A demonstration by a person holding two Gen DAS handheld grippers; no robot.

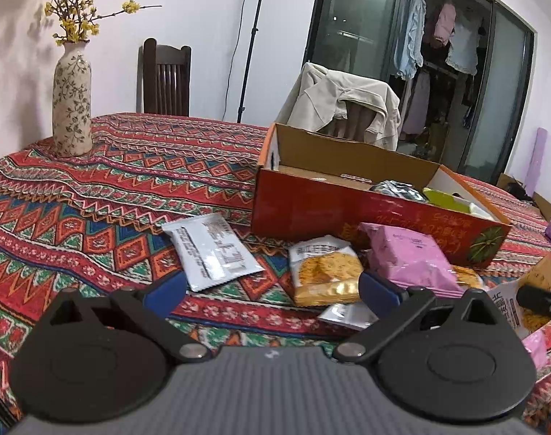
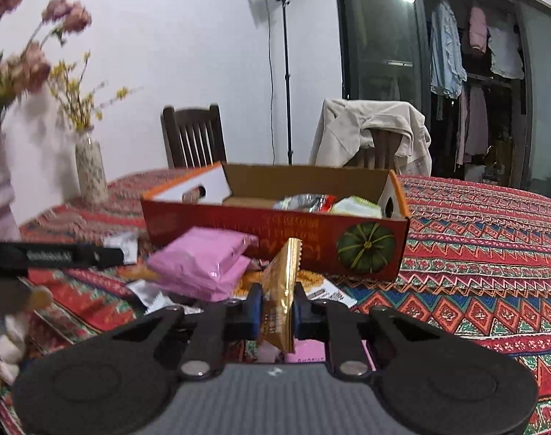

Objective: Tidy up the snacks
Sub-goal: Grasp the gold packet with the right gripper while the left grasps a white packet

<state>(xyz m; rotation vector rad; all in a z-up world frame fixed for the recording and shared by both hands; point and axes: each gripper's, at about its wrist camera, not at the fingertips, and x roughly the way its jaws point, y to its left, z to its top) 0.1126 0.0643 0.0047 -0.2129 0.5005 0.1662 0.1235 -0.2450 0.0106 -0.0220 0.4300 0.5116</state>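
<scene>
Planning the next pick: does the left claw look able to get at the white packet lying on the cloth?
Probably yes: the left claw is open, and the white packet lies flat just ahead, with nothing on top.

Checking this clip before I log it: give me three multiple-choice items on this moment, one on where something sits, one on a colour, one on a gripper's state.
1. Where does the flower vase stand?
A. inside the cardboard box
B. on the tablecloth, apart from the box
C. on the chair

2. What colour is the puffy snack packet lying in front of the cardboard box?
A. pink
B. blue
C. black

3. What is the right gripper doing?
A. open over the box
B. shut on nothing
C. shut on the gold snack packet

Key: 1 B, the vase stands on the patterned cloth well to the left of the box. 2 A, the packet is plainly pink in both views. 3 C, both blue pads press the gold packet from either side, while the left gripper is open.
</scene>
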